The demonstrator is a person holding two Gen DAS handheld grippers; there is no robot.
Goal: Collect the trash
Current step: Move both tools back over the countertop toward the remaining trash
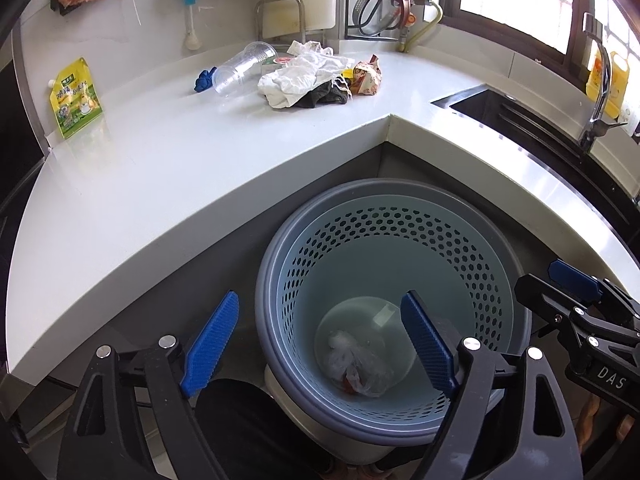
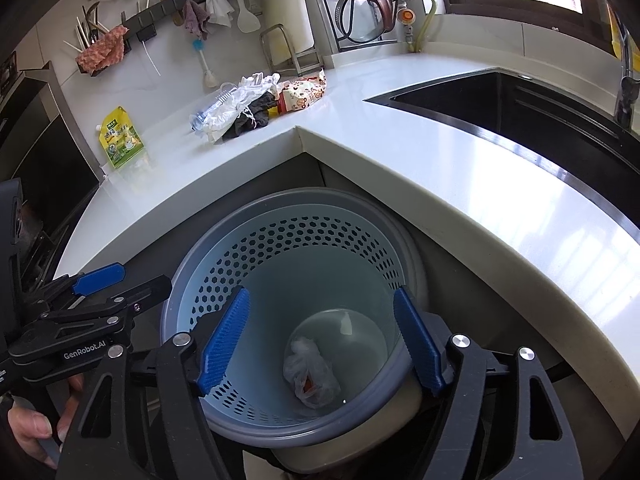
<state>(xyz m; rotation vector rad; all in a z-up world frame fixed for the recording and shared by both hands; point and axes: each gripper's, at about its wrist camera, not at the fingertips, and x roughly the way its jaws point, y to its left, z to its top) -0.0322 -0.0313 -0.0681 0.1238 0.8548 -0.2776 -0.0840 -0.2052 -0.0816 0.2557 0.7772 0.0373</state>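
Note:
A blue perforated trash bin (image 1: 488,264) (image 2: 224,264) stands on the floor in the counter's inner corner. A crumpled clear plastic bag (image 1: 360,368) (image 2: 310,376) lies at its bottom. On the white counter lies a trash pile: a clear plastic cup (image 1: 240,68) (image 2: 208,110), white crumpled plastic (image 1: 304,76) (image 2: 248,92), a dark cloth (image 1: 324,96) (image 2: 256,116), a printed wrapper (image 1: 366,76) (image 2: 302,94) and a blue object (image 1: 205,79). My left gripper (image 1: 320,348) is open and empty above the bin. My right gripper (image 2: 322,344) is open and empty above the bin too.
A yellow-green pouch (image 1: 76,100) (image 2: 120,138) leans at the counter's left end. A black sink (image 1: 520,120) (image 2: 520,120) with a tap (image 1: 600,80) is at the right. A rack (image 2: 290,50), dish rack (image 2: 360,8) and hanging utensils line the back wall.

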